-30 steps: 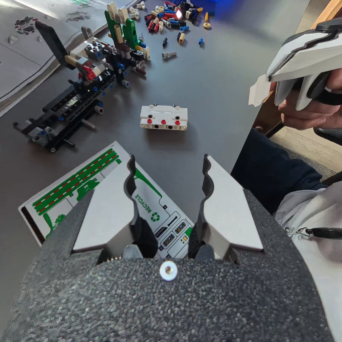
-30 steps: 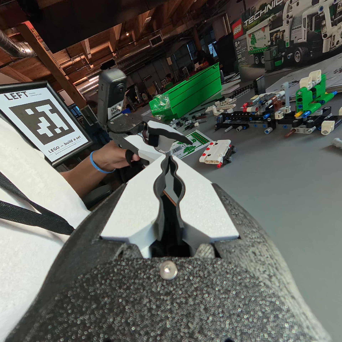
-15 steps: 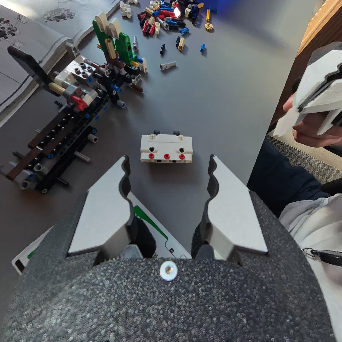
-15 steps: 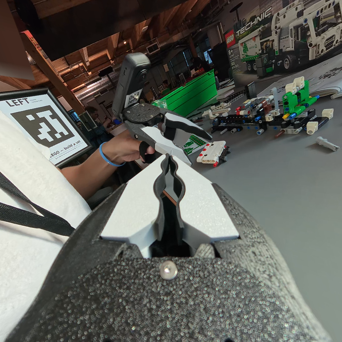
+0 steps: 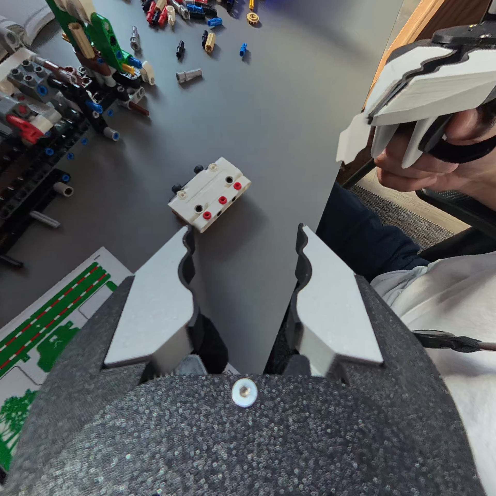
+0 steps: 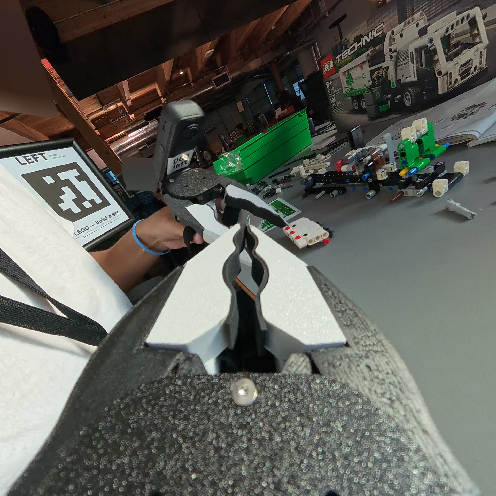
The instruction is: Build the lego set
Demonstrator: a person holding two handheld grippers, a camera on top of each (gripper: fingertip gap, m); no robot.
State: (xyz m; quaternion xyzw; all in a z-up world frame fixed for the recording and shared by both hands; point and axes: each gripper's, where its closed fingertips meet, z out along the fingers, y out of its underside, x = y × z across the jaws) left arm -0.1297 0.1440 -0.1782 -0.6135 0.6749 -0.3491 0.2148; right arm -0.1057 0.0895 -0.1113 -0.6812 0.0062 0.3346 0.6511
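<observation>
My left gripper (image 5: 245, 228) is spread wide with nothing between its pads; its left fingertip (image 5: 188, 230) sits right at a corner of the white brick block with red pins (image 5: 210, 194), which lies skewed on the grey table (image 5: 268, 112). My right gripper (image 6: 245, 228) is clenched tight on nothing, off the table's edge. A sticker sheet (image 5: 51, 316) lies beside my left fingers; beyond are the half-built truck chassis (image 5: 53, 107) and loose pins (image 5: 188, 16).
</observation>
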